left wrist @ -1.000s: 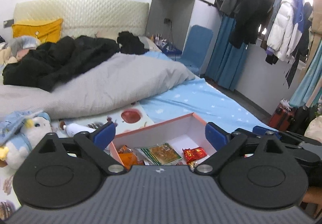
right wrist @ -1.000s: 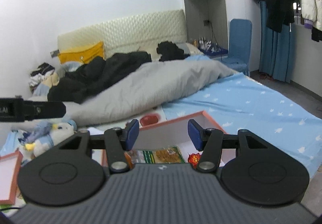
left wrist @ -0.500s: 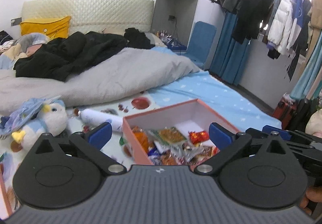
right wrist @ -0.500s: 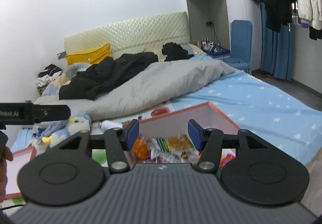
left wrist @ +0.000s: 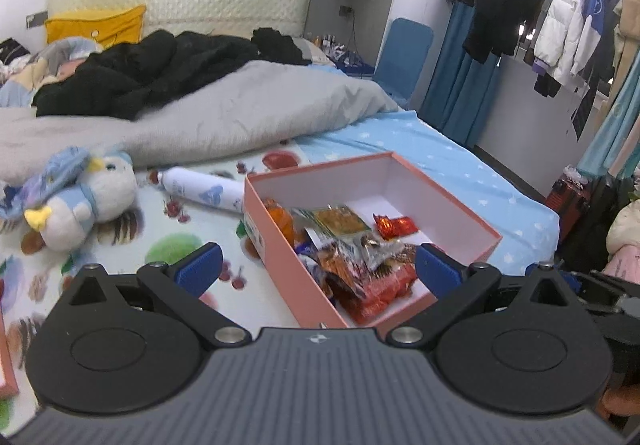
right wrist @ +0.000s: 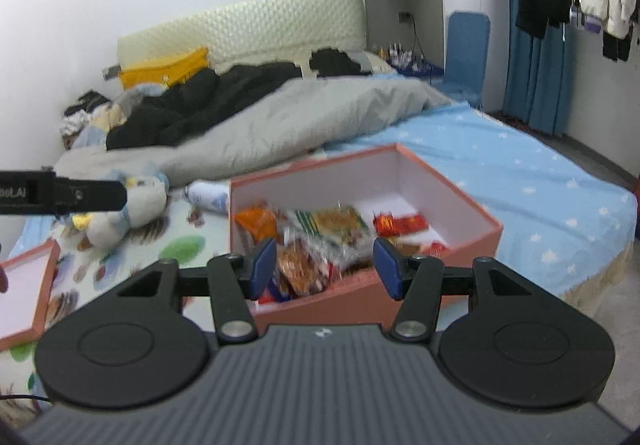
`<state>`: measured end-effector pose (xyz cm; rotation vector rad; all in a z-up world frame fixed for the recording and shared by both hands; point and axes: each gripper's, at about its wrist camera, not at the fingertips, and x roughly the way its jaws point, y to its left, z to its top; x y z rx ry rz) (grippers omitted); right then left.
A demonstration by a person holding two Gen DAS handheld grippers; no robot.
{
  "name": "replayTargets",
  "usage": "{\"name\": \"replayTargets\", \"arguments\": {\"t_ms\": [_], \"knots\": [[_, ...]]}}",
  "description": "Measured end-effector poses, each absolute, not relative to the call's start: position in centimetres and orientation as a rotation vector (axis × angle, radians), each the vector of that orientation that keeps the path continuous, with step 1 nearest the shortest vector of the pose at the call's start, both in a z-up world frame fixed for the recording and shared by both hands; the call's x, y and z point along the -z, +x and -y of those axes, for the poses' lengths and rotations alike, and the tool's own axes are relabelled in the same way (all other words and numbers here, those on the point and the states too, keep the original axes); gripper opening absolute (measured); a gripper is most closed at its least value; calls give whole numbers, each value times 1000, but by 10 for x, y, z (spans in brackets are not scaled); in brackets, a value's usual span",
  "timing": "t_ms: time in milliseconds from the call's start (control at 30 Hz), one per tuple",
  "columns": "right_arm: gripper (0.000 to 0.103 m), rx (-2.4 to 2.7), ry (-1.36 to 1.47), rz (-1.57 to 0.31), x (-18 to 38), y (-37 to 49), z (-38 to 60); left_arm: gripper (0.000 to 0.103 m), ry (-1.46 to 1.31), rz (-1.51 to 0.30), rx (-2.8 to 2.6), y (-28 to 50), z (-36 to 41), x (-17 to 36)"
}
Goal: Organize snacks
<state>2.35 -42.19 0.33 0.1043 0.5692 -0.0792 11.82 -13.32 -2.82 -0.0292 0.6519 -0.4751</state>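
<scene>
A pink open box [left wrist: 460, 205] [right wrist: 472, 211] sits on the bed and holds several snack packets: an orange one [left wrist: 280, 217], a green-edged one [left wrist: 340, 219] [right wrist: 336, 223] and a red one [left wrist: 396, 225] [right wrist: 400, 223]. My left gripper [left wrist: 316, 265] is open and empty, held above the box's near end. My right gripper [right wrist: 324, 261] is open and empty, also just above the box's near side. The left gripper's body shows at the left edge of the right wrist view [right wrist: 60, 193].
A white spray bottle [left wrist: 200, 191] and a plush penguin [left wrist: 80, 201] lie left of the box on a fruit-print mat. The box's pink lid [right wrist: 28, 289] lies at the far left. A grey duvet [left wrist: 240, 113] and black clothes [left wrist: 152, 73] cover the bed behind.
Both grippers have risen and tipped down over the box, so its contents now show in full. Jaw openings are unchanged.
</scene>
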Motion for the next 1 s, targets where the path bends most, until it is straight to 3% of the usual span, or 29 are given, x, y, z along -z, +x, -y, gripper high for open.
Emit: {"name": "replayTargets", "arguments": {"t_ms": [933, 1000], "knots": [[56, 81, 168, -580, 8, 9, 426, 103, -11, -692, 471, 109, 136, 46], [62, 88, 168, -575, 7, 9, 427, 103, -10, -691, 471, 109, 136, 46]]}}
